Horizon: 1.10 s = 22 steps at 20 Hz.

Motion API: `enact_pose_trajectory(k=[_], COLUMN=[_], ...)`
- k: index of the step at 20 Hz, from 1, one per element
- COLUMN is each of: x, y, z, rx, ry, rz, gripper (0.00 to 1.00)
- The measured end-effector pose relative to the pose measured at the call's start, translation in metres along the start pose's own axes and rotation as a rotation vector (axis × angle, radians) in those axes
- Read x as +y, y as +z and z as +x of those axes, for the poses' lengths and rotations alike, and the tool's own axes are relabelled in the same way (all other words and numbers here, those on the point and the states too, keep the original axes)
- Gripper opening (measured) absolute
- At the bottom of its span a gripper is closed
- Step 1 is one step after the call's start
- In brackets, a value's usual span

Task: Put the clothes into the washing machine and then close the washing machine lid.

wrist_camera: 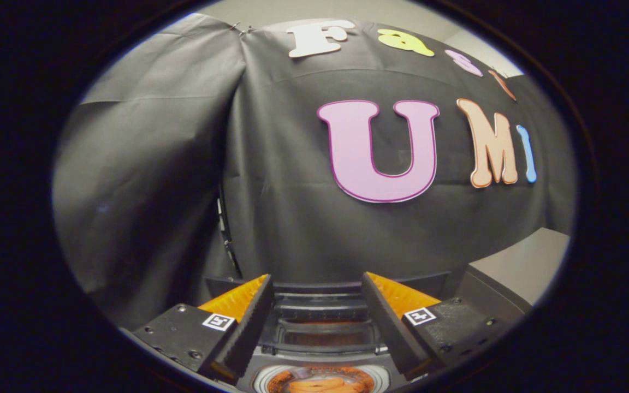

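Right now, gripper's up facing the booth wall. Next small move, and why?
Probably tilt the gripper down toward the washing machine. Its fingers stand open with nothing between them, aimed at the black cloth wall. Just below and between them sits a dark machine top with a round opening showing something orange inside. I can't tell whether that is clothing, so look before reaching.

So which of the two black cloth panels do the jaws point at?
The wider panel right of the vertical seam, straight beyond the open gripper; the other panel hangs left of that seam.
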<state>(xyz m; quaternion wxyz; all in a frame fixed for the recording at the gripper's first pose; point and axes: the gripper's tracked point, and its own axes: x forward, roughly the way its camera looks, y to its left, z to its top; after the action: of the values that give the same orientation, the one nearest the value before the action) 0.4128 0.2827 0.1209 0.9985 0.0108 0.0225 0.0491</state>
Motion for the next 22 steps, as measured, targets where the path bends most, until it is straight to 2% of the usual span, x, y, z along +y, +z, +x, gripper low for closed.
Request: enact_pose_trajectory(k=[4,7,9,11,13,17,22], x=[-0.003,0.003,0.006,0.010,0.005,0.005,0.003], y=[-0.001,-0.011,-0.028,-0.020,-0.027,-0.028,-0.024], z=[0.036,0.054,0.063,0.062,0.066,0.064,0.059], rx=[-0.022,-0.031,0.008,-0.054,-0.042,-0.010,-0.030], ry=[-0.034,-0.045,-0.056,-0.075,-0.083,-0.096,-0.112], rz=[0.060,0.037,0.001,-0.064,-0.022,-0.039,-0.040], gripper=[0.97,0.97,0.97,0.97,0.96,0.96,0.96])
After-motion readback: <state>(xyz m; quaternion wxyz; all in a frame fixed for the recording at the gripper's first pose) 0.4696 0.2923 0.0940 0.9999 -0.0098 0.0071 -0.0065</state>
